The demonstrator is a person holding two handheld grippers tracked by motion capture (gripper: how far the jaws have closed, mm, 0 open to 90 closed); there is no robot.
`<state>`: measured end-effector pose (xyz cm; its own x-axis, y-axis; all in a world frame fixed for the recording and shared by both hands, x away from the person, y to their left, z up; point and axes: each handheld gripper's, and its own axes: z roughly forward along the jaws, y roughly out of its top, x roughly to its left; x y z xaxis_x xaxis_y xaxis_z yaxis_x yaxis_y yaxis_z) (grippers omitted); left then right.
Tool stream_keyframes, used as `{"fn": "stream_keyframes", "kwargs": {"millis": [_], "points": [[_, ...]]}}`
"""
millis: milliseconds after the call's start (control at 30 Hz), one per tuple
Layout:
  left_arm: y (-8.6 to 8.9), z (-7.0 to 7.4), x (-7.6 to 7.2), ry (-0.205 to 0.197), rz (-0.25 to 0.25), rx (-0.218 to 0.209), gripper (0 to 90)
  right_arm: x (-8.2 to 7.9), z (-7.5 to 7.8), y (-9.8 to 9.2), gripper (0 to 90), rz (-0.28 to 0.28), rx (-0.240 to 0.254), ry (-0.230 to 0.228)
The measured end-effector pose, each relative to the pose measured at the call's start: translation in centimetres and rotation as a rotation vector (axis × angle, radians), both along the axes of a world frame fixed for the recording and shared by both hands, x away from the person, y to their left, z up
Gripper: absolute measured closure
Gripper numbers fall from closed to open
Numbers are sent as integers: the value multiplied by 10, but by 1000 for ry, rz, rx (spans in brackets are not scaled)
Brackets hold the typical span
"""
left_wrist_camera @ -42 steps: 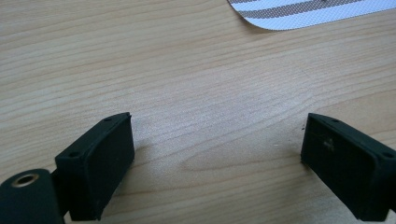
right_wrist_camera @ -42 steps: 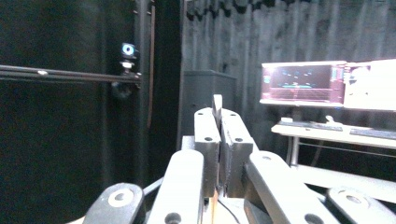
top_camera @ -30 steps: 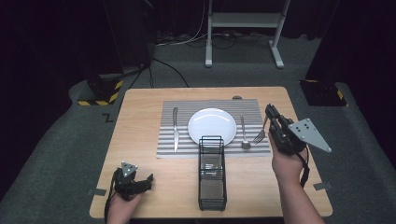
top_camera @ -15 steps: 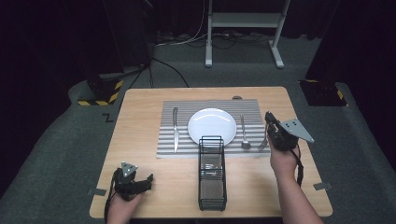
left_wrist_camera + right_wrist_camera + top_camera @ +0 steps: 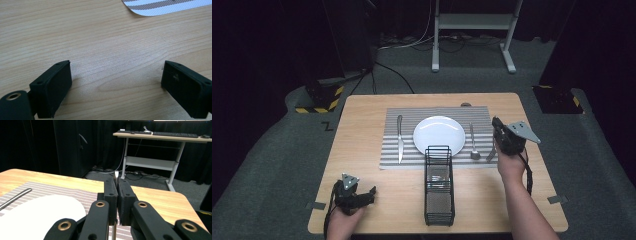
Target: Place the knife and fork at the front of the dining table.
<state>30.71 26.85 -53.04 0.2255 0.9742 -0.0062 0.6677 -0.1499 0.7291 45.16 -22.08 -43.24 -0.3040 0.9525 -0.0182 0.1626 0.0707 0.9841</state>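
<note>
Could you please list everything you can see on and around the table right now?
Table: one, light wood, centre of the high view.
Placemat: one, grey and white stripes, far half of the table.
Plate: one, white, middle of the placemat.
Knife: one, silver, on the placemat left of the plate.
Spoon: one, silver, on the placemat right of the plate.
Fork: one, silver, held in the right gripper, right of the spoon.
Wire basket: one, black, near edge of the table, in front of the plate.
Desk frame: one, white, on the floor beyond the table.
Left gripper: black, open, over bare table.
Right gripper: black, shut on the fork.
</note>
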Motion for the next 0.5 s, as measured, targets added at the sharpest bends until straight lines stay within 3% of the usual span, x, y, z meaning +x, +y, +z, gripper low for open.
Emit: {"fn": "stream_keyframes", "kwargs": {"millis": [500], "points": [[-1,0,0,0,6,5,97,68,-21,6,864,-25,29,134]]}}
